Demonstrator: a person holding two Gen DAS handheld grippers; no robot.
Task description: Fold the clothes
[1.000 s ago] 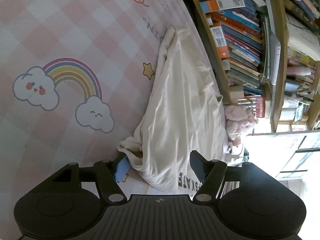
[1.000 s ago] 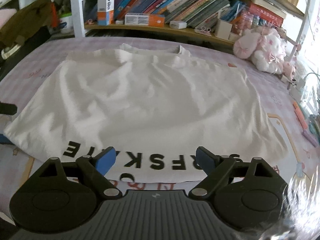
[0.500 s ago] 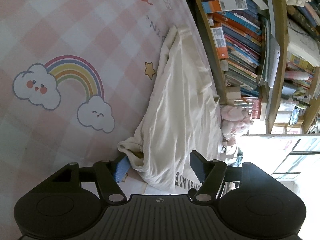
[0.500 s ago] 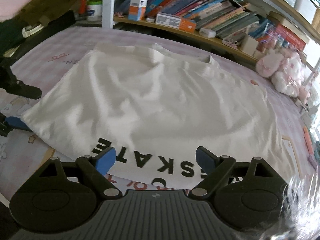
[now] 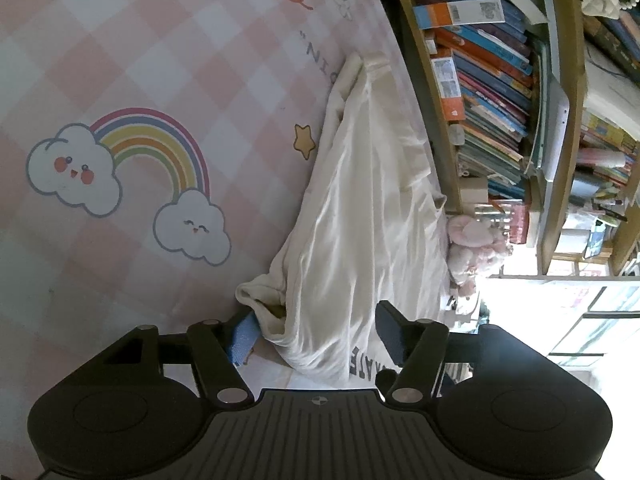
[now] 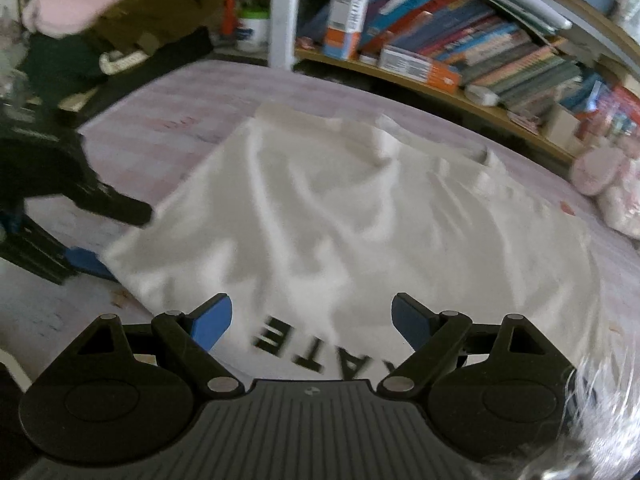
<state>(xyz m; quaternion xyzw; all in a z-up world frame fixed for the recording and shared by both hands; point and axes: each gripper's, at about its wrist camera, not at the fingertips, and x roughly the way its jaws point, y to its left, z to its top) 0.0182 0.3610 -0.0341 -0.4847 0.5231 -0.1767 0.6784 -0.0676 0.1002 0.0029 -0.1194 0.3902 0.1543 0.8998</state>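
The white T-shirt (image 6: 352, 216) is lying spread on the pink checked mat (image 5: 120, 60), beside the bookshelf (image 5: 480, 100). Light, limp cotton, likely best taken by hem corners. The left gripper (image 5: 316, 330) is closing around its bunched corner; the right gripper (image 6: 310, 322) is hovering wide apart above the hem. Black letters "ATE" are showing.

home bedroom | pastel rainbow sheet (image 5: 168, 80) | crowded bookshelves (image 6: 460, 52)
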